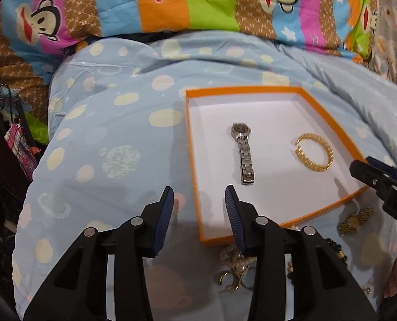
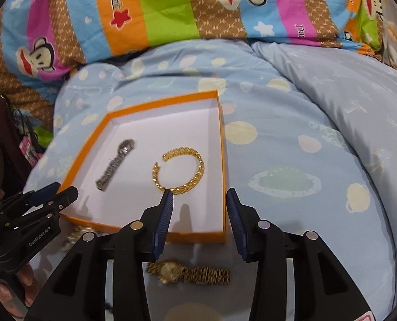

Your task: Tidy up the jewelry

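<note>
Jewelry lies in and around the orange box (image 1: 329, 112) on the pale blue quilt (image 1: 113, 139). Inside the box, a silver watch (image 1: 243, 153) lies beside a gold bracelet (image 1: 315, 152), apart from it. Just outside the box's near wall lie a gold watch (image 2: 189, 271) and a tangle of small pieces (image 1: 233, 270). Left gripper (image 1: 199, 196) hovers over the box's near corner, jaws partly parted, gripping nothing. Right gripper (image 2: 199, 198) hangs over the near wall above the gold watch, likewise parted and empty.
</note>
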The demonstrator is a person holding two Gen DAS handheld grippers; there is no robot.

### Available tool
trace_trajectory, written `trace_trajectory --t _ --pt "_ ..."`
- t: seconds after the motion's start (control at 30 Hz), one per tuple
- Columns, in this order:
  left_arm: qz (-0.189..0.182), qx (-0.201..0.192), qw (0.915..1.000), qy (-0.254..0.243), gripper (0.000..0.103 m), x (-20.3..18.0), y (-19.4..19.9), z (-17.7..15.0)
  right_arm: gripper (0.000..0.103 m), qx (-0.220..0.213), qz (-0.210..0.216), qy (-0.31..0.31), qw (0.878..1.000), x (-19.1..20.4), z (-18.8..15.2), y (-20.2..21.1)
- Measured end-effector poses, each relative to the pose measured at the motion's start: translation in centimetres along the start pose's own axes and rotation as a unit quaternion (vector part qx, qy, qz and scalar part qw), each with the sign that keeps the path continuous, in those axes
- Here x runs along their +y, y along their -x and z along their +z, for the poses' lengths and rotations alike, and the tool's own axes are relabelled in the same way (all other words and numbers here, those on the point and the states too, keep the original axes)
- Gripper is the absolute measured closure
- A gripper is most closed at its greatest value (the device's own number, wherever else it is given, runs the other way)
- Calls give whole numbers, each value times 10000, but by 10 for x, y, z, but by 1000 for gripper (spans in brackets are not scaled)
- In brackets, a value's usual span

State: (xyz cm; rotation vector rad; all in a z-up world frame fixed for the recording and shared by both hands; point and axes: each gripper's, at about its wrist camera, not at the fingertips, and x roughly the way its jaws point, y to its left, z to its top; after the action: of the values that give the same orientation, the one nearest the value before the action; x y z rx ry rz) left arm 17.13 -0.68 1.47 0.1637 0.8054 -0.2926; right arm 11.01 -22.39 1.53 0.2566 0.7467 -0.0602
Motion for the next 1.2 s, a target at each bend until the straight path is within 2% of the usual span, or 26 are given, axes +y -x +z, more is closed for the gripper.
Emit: trace_trajectory --t 0.07,0.13,0.3,0.43,0.63,0.77,1.0,1.07,1.13,1.2 --pt "0 -271 9995 152 45 12 24 -4 62 -85 131 50 9999 4 -12 21" --pt "58 -459 9986 250 38 21 42 -11 60 -59 263 138 9995 11 -26 34" --pt "78 -459 9976 522 38 40 66 -44 59 212 346 327 9986 33 -62 40" --pt "169 -302 9978 557 38 43 69 -71 60 340 367 269 9984 42 -71 33" --pt "67 -131 9972 740 38 48 65 -85 59 329 525 159 9980 55 -62 24" --pt "-17 -110 9967 803 38 52 68 -87 59 494 641 280 9963 73 -48 3" --pt "-189 -1 9960 878 36 59 76 -100 59 657 607 434 9950 94 -39 -23" --pt "-294 65 9952 934 35 61 79 -106 66 681 596 515 9946 99 -41 -25" --pt "-367 116 9947 957 35 61 81 -110 97 617 580 594 9946 103 -42 -22" --pt "-477 203 9939 975 34 61 84 -115 99 517 642 594 9948 104 -44 -14"
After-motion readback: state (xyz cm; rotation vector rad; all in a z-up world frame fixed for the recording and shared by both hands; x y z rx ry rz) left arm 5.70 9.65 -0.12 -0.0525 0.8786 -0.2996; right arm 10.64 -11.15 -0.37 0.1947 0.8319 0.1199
